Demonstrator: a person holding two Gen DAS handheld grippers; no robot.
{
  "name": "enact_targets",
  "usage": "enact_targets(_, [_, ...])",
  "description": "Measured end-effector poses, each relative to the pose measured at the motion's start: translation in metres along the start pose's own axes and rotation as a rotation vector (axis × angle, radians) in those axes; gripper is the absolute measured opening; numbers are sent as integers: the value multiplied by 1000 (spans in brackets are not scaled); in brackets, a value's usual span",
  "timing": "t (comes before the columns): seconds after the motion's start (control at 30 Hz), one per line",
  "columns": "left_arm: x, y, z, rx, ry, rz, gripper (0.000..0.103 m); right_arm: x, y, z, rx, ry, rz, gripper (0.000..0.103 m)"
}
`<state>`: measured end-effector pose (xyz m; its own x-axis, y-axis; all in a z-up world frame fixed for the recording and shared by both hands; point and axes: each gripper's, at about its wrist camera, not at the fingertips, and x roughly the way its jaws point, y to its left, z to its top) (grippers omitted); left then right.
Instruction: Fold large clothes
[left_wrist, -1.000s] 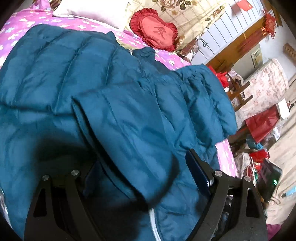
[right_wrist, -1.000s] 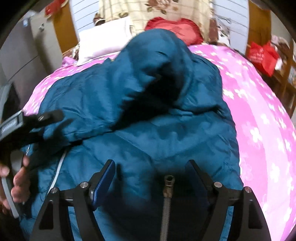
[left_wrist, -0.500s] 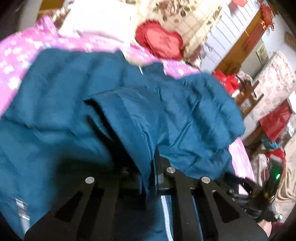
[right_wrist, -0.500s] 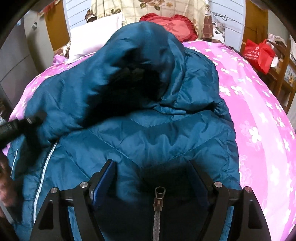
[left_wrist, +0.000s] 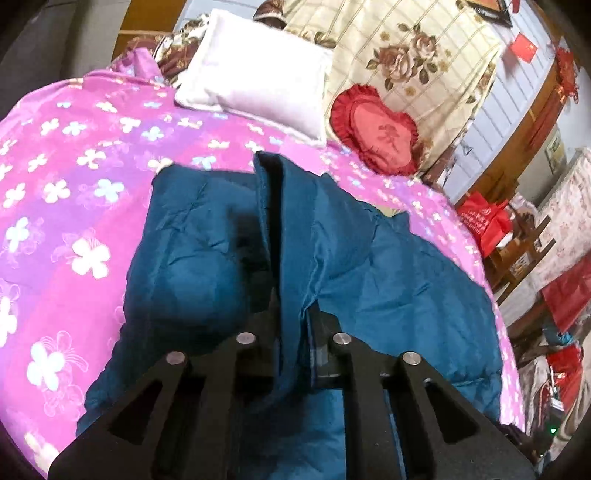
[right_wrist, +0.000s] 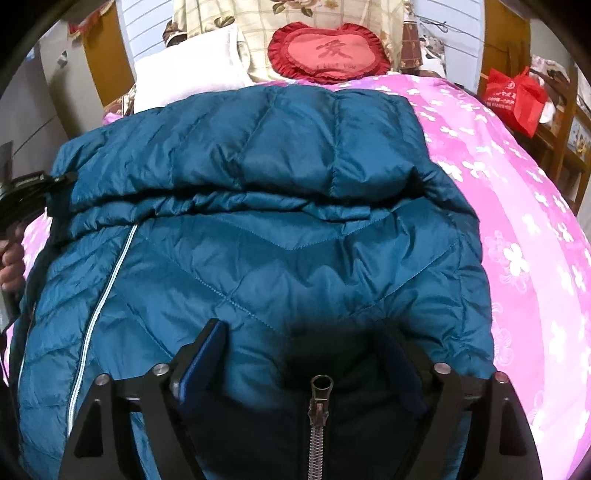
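A teal quilted down jacket (right_wrist: 288, 258) lies on the pink flowered bed (right_wrist: 524, 236), its top part folded over across its body. My left gripper (left_wrist: 291, 325) is shut on a fold of the jacket (left_wrist: 295, 236) and holds that edge up off the bed. It also shows at the left edge of the right wrist view (right_wrist: 37, 184), gripping the folded layer's end. My right gripper (right_wrist: 306, 343) is open, its jaws wide apart over the jacket's near end, just behind the zipper pull (right_wrist: 320, 387). A light zipper line (right_wrist: 107, 288) runs down the jacket's left side.
A white pillow (left_wrist: 255, 85) and a red heart cushion (left_wrist: 376, 129) lie at the bed's head against a flowered headboard cover (left_wrist: 406, 62). Red bags (right_wrist: 517, 99) and wooden furniture (left_wrist: 517, 254) stand beside the bed on the right.
My left gripper closed on the jacket's edge and carried it across, so the upper part now lies folded over the body. My right gripper stayed open over the near end.
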<state>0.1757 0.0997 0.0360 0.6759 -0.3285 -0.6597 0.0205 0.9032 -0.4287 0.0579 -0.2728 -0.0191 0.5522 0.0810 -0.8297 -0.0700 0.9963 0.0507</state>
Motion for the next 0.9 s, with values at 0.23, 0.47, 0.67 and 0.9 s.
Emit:
enact_targets(0.23, [-17, 23, 3, -95, -9, 71, 52, 2, 8, -3, -15, 3, -25, 88])
enact_targets(0.47, [-69, 4, 3, -74, -244, 121, 60, -63, -16, 43, 98, -328, -93, 80])
enact_targets(0.67, [10, -48, -32, 225, -40, 291, 60, -29, -20, 95, 160, -341, -1, 80])
enact_targets(0.9, [21, -18, -43, 166, 31, 368, 60, 58, -15, 93, 92, -125, 23, 93])
